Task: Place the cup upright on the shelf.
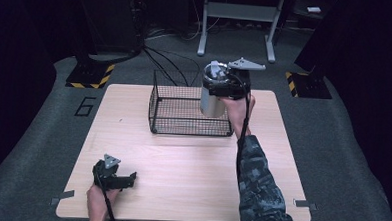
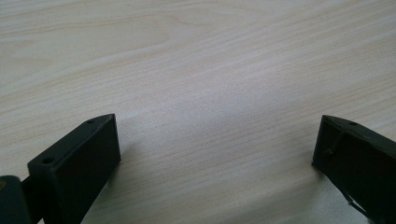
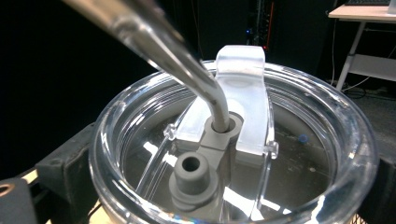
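In the high view, we held our right gripper clamped on a steel cup above the right end of the wire basket, upper middle of the frame, while our left gripper rested on the table at lower left. In the left gripper view, our jaws stood wide apart over bare wood, gripping nothing. In the right gripper view, the cup's clear lid and bent metal straw sat between our jaws.

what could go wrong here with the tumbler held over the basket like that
The right gripper clamps the steel tumbler only near its clear lid, so it could slip or swing. It hangs near the wire basket wall, so the base might catch the rim. The bent straw could snag.
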